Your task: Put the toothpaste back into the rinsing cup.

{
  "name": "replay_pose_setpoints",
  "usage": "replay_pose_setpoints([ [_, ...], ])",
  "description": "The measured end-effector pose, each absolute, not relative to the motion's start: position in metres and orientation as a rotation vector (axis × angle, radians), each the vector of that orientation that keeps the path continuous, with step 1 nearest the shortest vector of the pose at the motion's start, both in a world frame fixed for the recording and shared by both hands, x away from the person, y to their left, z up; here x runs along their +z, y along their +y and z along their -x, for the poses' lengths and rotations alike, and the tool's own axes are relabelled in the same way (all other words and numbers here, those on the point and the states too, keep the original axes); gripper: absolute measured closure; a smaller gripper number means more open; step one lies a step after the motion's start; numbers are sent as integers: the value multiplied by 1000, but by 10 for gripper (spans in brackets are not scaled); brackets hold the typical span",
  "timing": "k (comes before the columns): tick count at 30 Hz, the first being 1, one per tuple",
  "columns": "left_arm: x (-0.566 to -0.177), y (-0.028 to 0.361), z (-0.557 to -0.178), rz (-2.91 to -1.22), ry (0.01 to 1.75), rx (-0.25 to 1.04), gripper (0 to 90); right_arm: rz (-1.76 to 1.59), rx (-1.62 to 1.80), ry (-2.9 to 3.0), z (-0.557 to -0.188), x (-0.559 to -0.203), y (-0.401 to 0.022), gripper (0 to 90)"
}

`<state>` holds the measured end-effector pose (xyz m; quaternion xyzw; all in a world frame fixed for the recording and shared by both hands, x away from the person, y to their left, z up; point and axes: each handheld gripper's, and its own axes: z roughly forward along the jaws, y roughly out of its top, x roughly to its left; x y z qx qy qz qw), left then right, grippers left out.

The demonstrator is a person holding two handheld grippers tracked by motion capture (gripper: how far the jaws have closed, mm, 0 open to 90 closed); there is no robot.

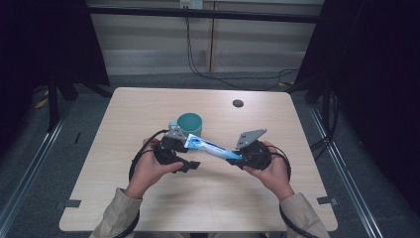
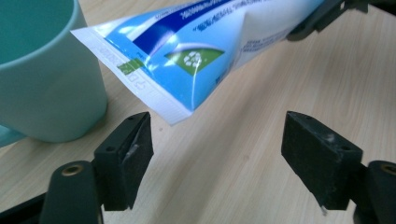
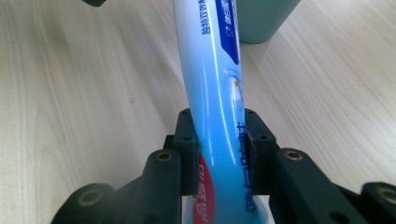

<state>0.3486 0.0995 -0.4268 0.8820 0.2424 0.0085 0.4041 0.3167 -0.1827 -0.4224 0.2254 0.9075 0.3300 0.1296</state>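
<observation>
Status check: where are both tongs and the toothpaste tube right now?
Right tongs shut on toothpaste tube, holding it off the table. Left tongs open, tube's flat end just ahead of them. Green cup close beside that end.

A lab: black curtains (image 1: 376, 74) and floor rails (image 1: 29, 163) surround the table (image 1: 148, 104).

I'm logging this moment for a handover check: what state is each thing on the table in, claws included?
Toothpaste tube: held off the table, slanted, crimped end near the mug.
Mug: upright on the table, nothing visible inside.
Left claw: open, jaws apart just short of the tube's crimped end.
Right claw: shut on the tube.
</observation>
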Motion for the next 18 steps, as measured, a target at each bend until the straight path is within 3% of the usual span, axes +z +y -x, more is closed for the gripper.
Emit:
replay_pose_setpoints([
  [18,-425,96,-352,-2108,725,6,246,-764,1009,2555,-316,-425,-182,718],
])
